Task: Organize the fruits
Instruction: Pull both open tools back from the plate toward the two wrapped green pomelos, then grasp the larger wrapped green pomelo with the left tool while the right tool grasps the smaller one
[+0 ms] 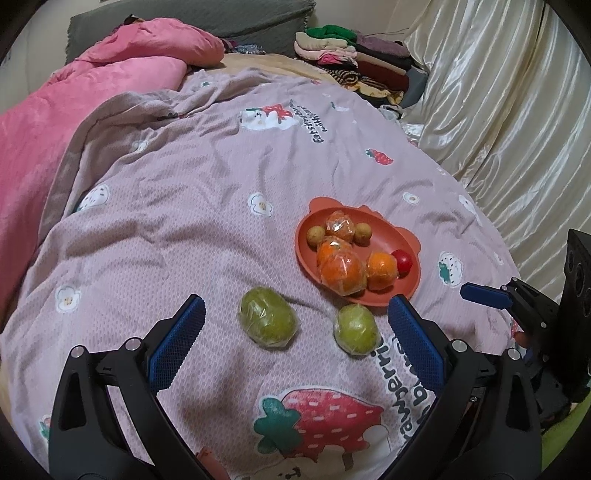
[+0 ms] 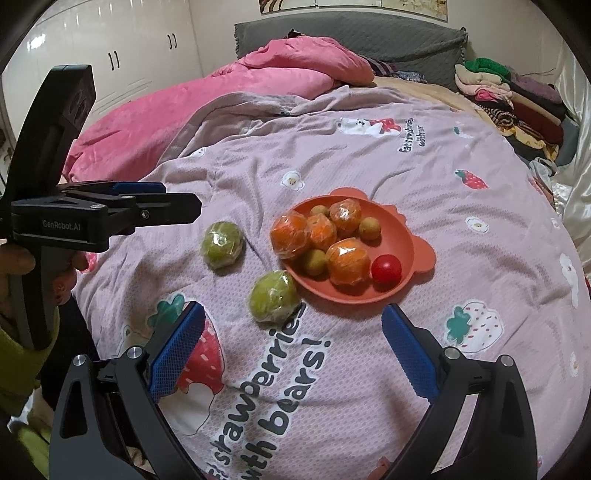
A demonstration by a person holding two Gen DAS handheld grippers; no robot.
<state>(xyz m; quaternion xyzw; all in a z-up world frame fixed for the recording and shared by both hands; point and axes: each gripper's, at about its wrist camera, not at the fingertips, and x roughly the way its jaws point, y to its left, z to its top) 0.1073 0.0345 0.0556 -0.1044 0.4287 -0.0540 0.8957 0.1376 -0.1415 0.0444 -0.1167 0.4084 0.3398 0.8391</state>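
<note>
The left gripper [image 1: 297, 314] hangs over the bed with its blue-padded jaws spread wide and nothing between them. Just ahead of it, inside the span of the jaws, two green fruits in clear wrap lie on the quilt [image 1: 192, 206]: the larger one [image 1: 267, 317] nearer its left finger, the smaller one [image 1: 356, 329] close to its right finger and just short of the plate's near rim. The orange plate [image 1: 306, 236] lies beyond that right finger, holding four wrapped oranges [image 1: 343, 273], small yellowish-brown round fruits [image 1: 316, 235] and a red cherry tomato [image 1: 402, 261] at its right side.

The right gripper [image 2: 293, 321] is likewise spread wide and empty. One wrapped green fruit [image 2: 273, 297] lies just ahead of its left finger, apart from the pad, near the plate [image 2: 406, 240]; the other [image 2: 222, 244] lies further ahead and to the left. The plate is straight ahead, with the tomato [image 2: 386, 269] on the side nearest the right finger.

Off to this gripper's left, the other tool shows side-on, gripped by a hand [image 2: 22, 269] in a yellow-green sleeve. Far beyond both lie a pink duvet [image 2: 221, 96], a grey headboard cushion [image 2: 351, 33] and a stack of folded clothes [image 2: 517, 99]
</note>
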